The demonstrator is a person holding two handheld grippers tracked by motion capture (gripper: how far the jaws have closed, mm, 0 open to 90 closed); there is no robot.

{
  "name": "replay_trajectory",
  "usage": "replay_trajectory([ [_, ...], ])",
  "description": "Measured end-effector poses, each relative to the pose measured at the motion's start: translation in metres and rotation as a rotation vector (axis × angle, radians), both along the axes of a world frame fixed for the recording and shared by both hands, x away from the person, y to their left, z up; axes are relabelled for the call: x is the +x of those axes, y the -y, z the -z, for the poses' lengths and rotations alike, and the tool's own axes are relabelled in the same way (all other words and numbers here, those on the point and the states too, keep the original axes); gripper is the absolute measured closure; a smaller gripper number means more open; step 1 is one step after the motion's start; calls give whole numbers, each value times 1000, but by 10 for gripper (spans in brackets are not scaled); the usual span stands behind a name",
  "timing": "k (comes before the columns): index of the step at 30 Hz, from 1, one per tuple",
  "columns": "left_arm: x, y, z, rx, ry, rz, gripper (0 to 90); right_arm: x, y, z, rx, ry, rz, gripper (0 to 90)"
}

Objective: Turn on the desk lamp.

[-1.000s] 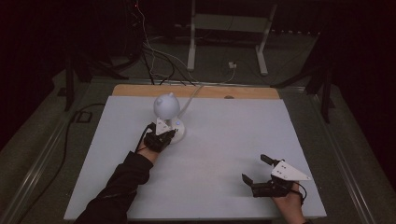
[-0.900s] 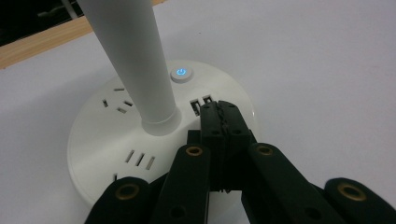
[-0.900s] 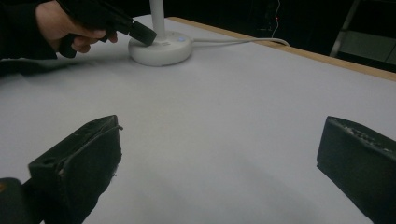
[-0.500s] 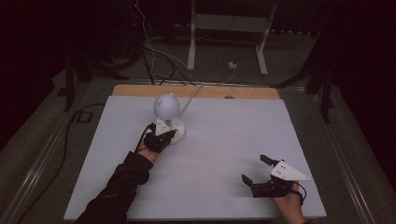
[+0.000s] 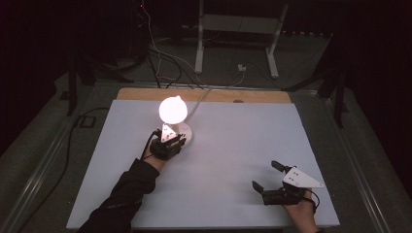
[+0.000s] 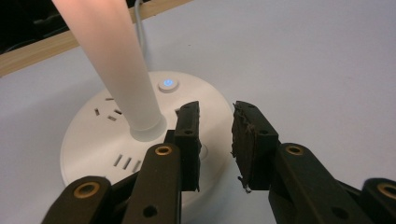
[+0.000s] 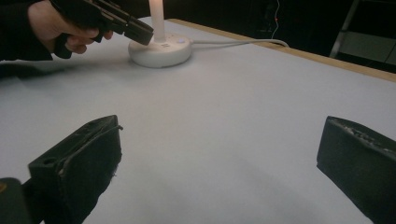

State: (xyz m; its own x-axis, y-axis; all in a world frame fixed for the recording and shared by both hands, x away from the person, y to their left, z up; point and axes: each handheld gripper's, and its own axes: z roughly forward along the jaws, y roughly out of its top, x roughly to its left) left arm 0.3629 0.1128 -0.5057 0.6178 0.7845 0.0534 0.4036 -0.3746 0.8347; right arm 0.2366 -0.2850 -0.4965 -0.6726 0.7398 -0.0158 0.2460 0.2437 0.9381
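A white lamp with a glowing globe (image 5: pixel 173 109) stands on a round white base (image 5: pixel 188 134) at the back left of the table. In the left gripper view its lit stem (image 6: pixel 112 60) rises from the base (image 6: pixel 93 144), and a small button (image 6: pixel 167 84) glows blue. My left gripper (image 5: pixel 179 138) hovers over the base's near side, its jaws (image 6: pixel 215 109) nearly shut with a narrow gap and nothing between them. My right gripper (image 5: pixel 265 174) rests near the front right, wide open (image 7: pixel 222 135) and empty, facing the lamp base (image 7: pixel 159 50).
The lamp's white cable (image 5: pixel 206 94) runs off the back edge of the pale table (image 5: pixel 233 145), past a wooden strip (image 5: pixel 204 95). Dark floor, cables and a stand's legs (image 5: pixel 235 43) lie beyond.
The lamp globe was unlit before and now glows bright. Both hands and grippers have stayed almost where they were.
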Motion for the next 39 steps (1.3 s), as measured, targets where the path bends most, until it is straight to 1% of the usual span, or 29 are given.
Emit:
replay_trajectory([
  [3, -3, 0, -3, 4, -3, -10, 626, 0, 0, -1, 0, 3, 1, 0],
  [5, -4, 1, -5, -9, -15, -15, 561, 0, 0, 0, 3, 0, 1, 0],
  [7, -5, 1, -7, -1, -19, -10, 509, 0, 1, 0, 1, 1, 0, 0],
  [8, -6, 2, -8, -4, -22, -17, 482, 0, 1, 0, 1, 1, 0, 0],
  [11, -7, 2, -10, -22, -40, -26, 374, 0, 0, 0, 2, 0, 0, 0],
  [13, -8, 2, -11, -30, -52, -19, 282, 0, 0, -1, 0, 1, 1, 0],
  [15, -10, 1, -13, -47, -55, -14, 228, 0, 1, -1, 4, 1, 1, 0],
  [16, -11, 0, -14, -49, -57, -19, 196, 0, 1, 0, 5, -1, 1, 0],
  [18, -12, -2, -17, -62, -57, -21, 164, 0, 1, 0, 2, 0, 0, 0],
  [19, -12, -3, -18, -70, -58, -19, 149, 0, 0, 0, 3, 1, -1, 0],
  [22, -13, -6, -21, -95, -83, 20, 40, 0, 0, 0, 5, -1, 0, 0],
  [25, -15, -8, -23, -101, -91, 44, 13, 0, 1, -1, 3, 1, 0, 0],
  [27, -17, -8, -25, -107, -95, 51, 7, 0, 1, 0, 8, -2, 1, 0],
  [30, -19, -10, -28, -112, -89, 72, 3, 0, 0, 0, 4, 0, 0, 0],
  [31, -20, -10, -29, -111, -82, 77, 3, 0, 0, 0, 5, -1, 0, 0],
  [34, -23, -12, -32, -129, -76, 86, 3, 0, 0, 0, 4, -3, 1, 0],
  [36, -24, -13, -34, -131, -75, 95, 3, 0, 0, 0, 5, -1, 0, 0],
  [39, -26, -16, -36, -146, -72, 105, 3, 0, 0, 0, 5, -6, 2, 0],
])
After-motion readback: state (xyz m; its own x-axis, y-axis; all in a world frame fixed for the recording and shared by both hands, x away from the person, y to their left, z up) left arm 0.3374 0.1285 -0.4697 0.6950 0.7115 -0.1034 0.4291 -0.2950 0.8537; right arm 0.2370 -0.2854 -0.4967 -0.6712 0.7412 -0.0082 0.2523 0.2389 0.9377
